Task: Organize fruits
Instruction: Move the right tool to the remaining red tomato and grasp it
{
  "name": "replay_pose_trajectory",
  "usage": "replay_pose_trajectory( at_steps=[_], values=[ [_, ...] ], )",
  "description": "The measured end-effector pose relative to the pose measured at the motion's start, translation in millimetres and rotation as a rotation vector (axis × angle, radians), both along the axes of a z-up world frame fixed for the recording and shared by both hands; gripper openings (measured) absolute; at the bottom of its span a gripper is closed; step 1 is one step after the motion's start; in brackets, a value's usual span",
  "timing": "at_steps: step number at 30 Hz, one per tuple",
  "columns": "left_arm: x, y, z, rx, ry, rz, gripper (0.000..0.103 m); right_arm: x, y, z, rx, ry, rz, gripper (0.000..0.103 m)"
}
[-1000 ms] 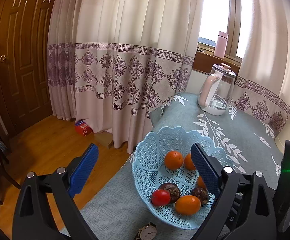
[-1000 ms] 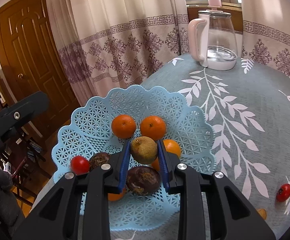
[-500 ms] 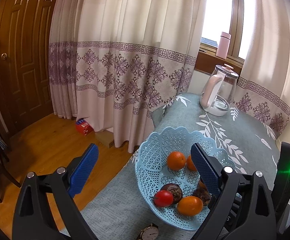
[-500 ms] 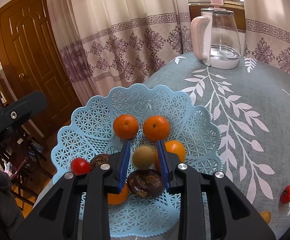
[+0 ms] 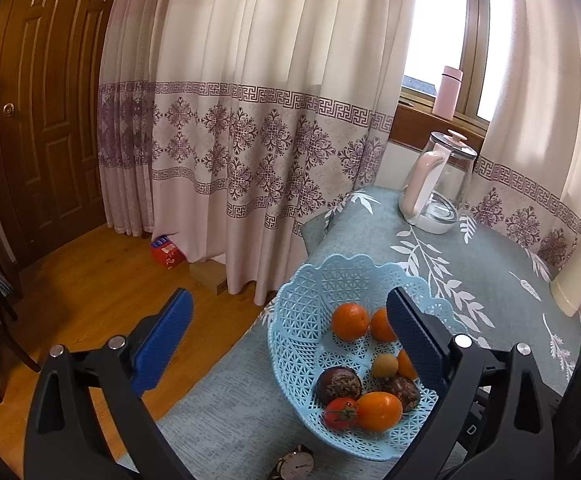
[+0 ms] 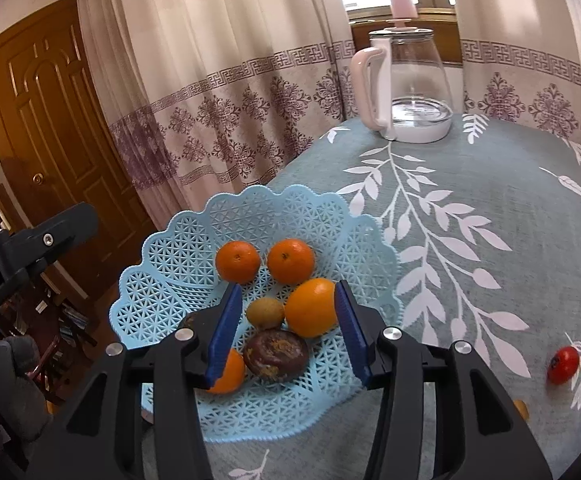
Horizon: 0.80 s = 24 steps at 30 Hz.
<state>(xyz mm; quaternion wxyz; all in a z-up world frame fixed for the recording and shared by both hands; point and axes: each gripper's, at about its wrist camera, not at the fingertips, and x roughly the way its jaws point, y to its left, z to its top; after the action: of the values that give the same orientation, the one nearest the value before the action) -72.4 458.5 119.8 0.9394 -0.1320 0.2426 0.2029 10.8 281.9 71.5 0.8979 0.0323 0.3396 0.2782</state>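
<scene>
A light-blue lattice basket [image 6: 170,260] [image 5: 302,320] sits near the table's left edge. It holds several oranges [image 6: 290,260], two dark wrinkled fruits [image 6: 277,355], a tomato [image 5: 340,414] and a small yellow-brown fruit [image 6: 265,313] [image 5: 384,365]. My right gripper [image 6: 286,328] hovers open over the basket. The small fruit lies free between and below its blue pads. My left gripper [image 5: 288,336] is wide open and holds nothing, at the basket's left side over the table edge. A second tomato [image 6: 563,365] lies on the cloth to the right.
A glass kettle [image 6: 410,88] with a pink handle stands at the table's far end. A wristwatch [image 5: 296,465] lies near the front edge. A white appliance [image 5: 578,276] is at the right. Curtains, a wooden door and floor lie left of the table.
My right gripper has opened and let go of the small yellow-brown fruit, which now rests in the basket. The gripper has drawn back slightly. The left gripper stays open.
</scene>
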Motion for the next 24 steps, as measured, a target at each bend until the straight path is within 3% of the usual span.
replay_pose_trajectory(
  at_steps=[1,6,8,10,24],
  values=[
    [0.1,-0.5,0.2,-0.002,0.001,0.000,0.100,-0.7,-2.4,0.5,0.002,-0.003,-0.007,0.056],
    [-0.8,-5.6,1.5,-0.005,-0.005,-0.016,0.100,-3.4,-19.5,2.8,0.008,-0.013,-0.048,0.057],
    [-0.8,-8.8,2.6,-0.002,-0.006,-0.025,0.100,-4.6,-28.9,2.7,0.010,-0.018,-0.074,0.067],
    [-0.5,-11.9,2.9,0.001,-0.006,-0.033,0.100,-6.6,-38.7,2.2,0.005,-0.033,-0.107,0.070],
    [0.8,-33.5,3.5,0.020,-0.002,-0.085,0.100,-7.9,-88.5,-0.7,-0.033,-0.078,-0.254,0.070]
  ],
)
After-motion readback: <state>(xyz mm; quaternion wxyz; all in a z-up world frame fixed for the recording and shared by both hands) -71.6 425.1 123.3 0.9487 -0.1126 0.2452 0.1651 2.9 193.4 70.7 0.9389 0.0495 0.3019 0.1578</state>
